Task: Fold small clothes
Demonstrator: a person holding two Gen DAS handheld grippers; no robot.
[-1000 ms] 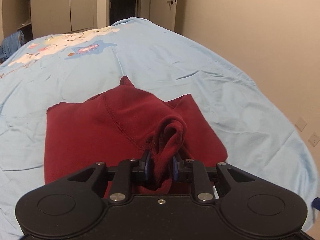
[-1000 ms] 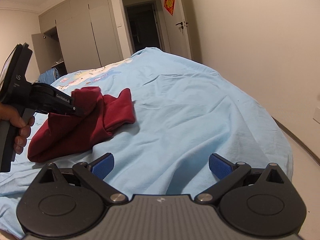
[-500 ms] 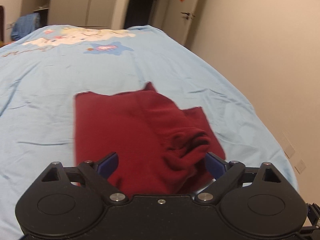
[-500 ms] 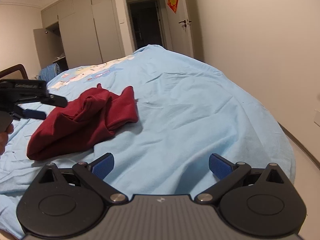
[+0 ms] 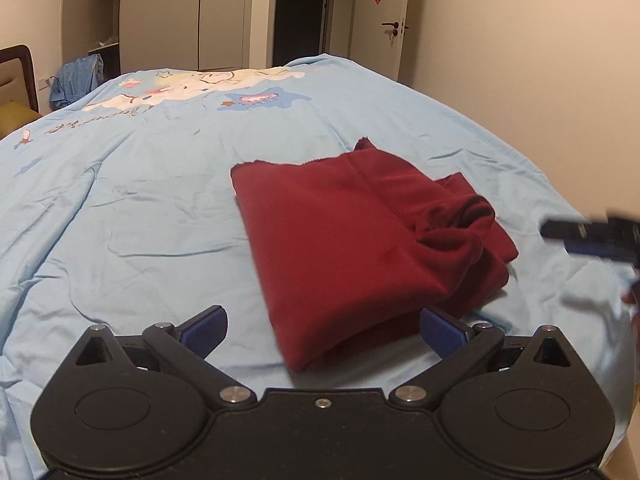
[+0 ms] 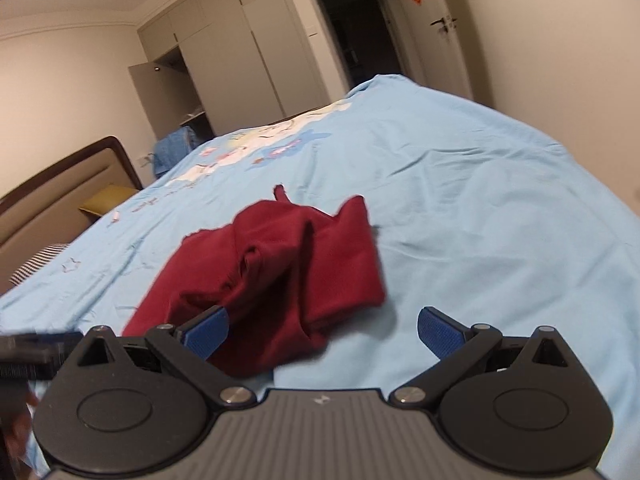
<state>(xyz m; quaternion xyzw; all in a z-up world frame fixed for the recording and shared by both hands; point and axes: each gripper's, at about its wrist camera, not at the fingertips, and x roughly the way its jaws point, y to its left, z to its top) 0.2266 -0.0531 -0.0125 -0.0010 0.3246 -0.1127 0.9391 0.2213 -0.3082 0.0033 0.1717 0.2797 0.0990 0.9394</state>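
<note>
A dark red garment (image 5: 352,232) lies loosely folded on the light blue bed sheet (image 5: 140,200), with a bunched sleeve on its right side. My left gripper (image 5: 324,328) hovers at the garment's near edge. Its jaws are opening wide, the blue pads press on nothing, and the cloth's near corner lies below the gap. My right gripper (image 6: 323,330) is open and close to the garment (image 6: 280,264), whose near fold sits by the left finger without being pinched. Each gripper shows at the edge of the other's view: the right gripper (image 5: 588,236), the left gripper (image 6: 32,352).
The bed sheet (image 6: 480,220) carries a cartoon print (image 5: 192,88) at the far end. A headboard (image 6: 60,188) and a striped pillow (image 6: 36,264) lie to the left. A wardrobe (image 5: 192,16), a dark doorway (image 5: 300,12) and a wall (image 5: 520,60) stand beyond.
My left gripper let go of the bunched sleeve, opened wide and drew back; the garment settled on the bed. My right gripper swung left and closer to the garment.
</note>
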